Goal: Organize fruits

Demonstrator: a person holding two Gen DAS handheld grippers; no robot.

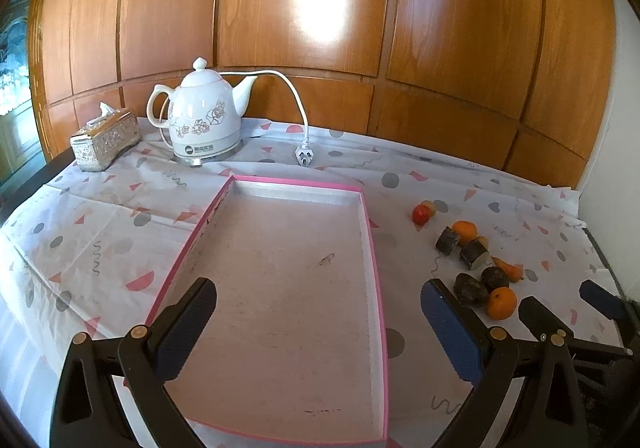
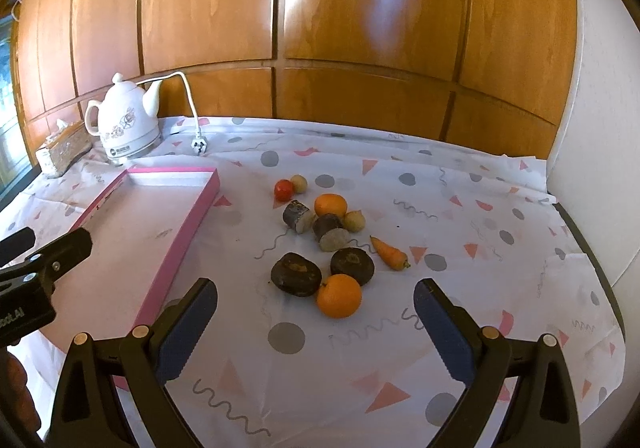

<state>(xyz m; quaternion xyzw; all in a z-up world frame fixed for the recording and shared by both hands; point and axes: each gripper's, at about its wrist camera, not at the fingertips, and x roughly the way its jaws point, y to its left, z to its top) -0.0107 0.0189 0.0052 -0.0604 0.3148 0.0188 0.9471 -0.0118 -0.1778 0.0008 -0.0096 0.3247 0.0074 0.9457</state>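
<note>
A shallow pink box [image 1: 374, 248] lies open and empty on the table; it also shows in the right wrist view [image 2: 200, 207]. To its right is a loose cluster of produce: a near orange [image 2: 339, 296], a far orange [image 2: 330, 205], a red tomato [image 2: 284, 189], a carrot [image 2: 389, 252], two dark round pieces [image 2: 296, 274] and two cut dark cylinders [image 2: 298, 215]. My left gripper [image 1: 319, 312] is open above the box's near half. My right gripper [image 2: 316, 310] is open, just short of the near orange.
A white floral kettle [image 1: 204, 115] with its unplugged cord [image 1: 304, 153] and a silver tissue box [image 1: 106, 141] stand at the back left. A wooden panel wall [image 2: 320, 27] backs the table. The patterned tablecloth [image 2: 480, 288] runs to the right edge.
</note>
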